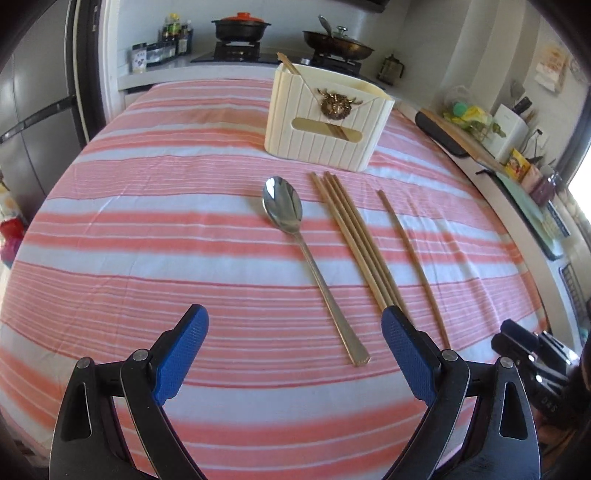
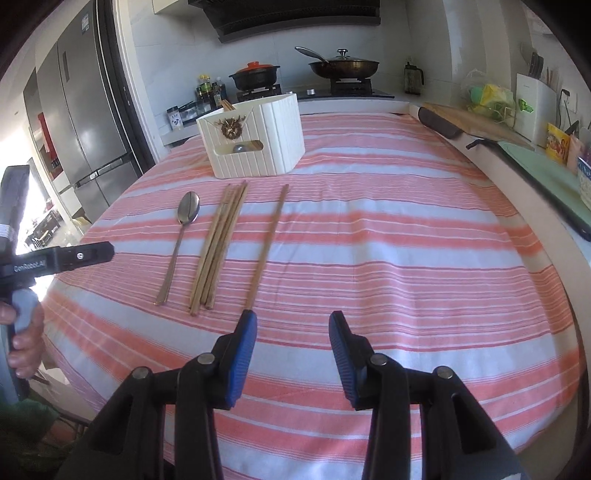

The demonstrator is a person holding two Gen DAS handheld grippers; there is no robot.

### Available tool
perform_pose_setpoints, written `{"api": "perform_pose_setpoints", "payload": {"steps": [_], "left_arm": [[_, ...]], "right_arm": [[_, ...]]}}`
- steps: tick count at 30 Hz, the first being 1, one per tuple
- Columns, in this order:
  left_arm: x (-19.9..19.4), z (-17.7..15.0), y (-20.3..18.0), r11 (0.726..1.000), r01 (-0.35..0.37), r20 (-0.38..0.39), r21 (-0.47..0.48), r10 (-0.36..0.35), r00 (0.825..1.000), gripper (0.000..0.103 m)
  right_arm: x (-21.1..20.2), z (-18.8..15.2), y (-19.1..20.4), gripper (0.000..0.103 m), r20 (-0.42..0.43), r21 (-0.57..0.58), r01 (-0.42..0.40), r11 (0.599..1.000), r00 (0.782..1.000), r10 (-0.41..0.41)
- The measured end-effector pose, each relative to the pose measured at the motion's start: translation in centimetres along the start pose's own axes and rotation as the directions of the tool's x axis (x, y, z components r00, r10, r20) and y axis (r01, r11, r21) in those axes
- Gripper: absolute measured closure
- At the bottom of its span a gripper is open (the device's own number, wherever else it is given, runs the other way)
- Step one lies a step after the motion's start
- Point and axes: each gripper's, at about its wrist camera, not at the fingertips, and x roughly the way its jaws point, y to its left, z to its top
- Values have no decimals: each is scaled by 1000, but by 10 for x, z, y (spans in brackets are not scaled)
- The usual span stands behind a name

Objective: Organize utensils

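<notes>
On the pink striped tablecloth (image 1: 147, 229) lie a metal spoon (image 1: 282, 206), three wooden chopsticks side by side (image 1: 354, 236) and a single chopstick (image 1: 410, 258). Behind them stands a cream ribbed utensil holder (image 1: 325, 122) with chopsticks sticking out of it. My left gripper (image 1: 294, 314) hangs wide open over the spoon's handle end, with its pads clear of it. My right gripper (image 2: 292, 314) is partly open and holds nothing. Its left fingertip sits just short of the single chopstick's (image 2: 267, 243) near end. The spoon (image 2: 188, 212) and the holder (image 2: 255, 144) lie further left.
A stove with a black pot (image 1: 240, 27) and a lidded pan (image 1: 338, 42) stands behind the table. A fridge (image 2: 85, 122) is at the left. The right counter holds a cutting board (image 2: 476, 125) and jars. A hand (image 2: 22, 332) grips the left tool.
</notes>
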Motion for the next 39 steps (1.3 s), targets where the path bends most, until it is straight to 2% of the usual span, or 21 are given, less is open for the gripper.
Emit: {"api": "perform_pose_setpoints", "payload": {"steps": [4,11,15,17,18,19,21,29,39], "left_arm": [[20,7,-3,999,-22,7,-35,23,1000,8],[52,5,-6,994,-108,-28,-28,107,994,8],[60,-1,-10,989,-150,-42,13,151,988,8],[63,-5,-11,985,-170,-51,35,171,984,9],[64,-8,-12,983,-180,-53,46,182,982,11],[63,-10,-12,981,-184,-46,56,186,981,11],[59,-13,-10,980,-187,-41,65,190,981,12],[50,-16,11,976,-212,-42,46,214,976,12],[52,-18,14,975,-213,-29,67,215,976,3]], "right_arm": [[15,10,2,62,-35,31,-24,999,999,25],[43,24,22,65,-68,-30,-29,999,997,26],[63,24,32,78,-112,-96,-8,995,994,-3],[70,22,35,79,-127,-111,-17,994,992,2],[73,20,37,82,-131,-120,-19,993,991,3],[76,20,38,90,-135,-131,-15,991,991,-3],[77,19,38,94,-121,-138,7,990,992,-24],[68,16,14,97,-98,-47,79,996,992,-84],[67,9,21,93,-45,-93,138,986,989,-142]]}}
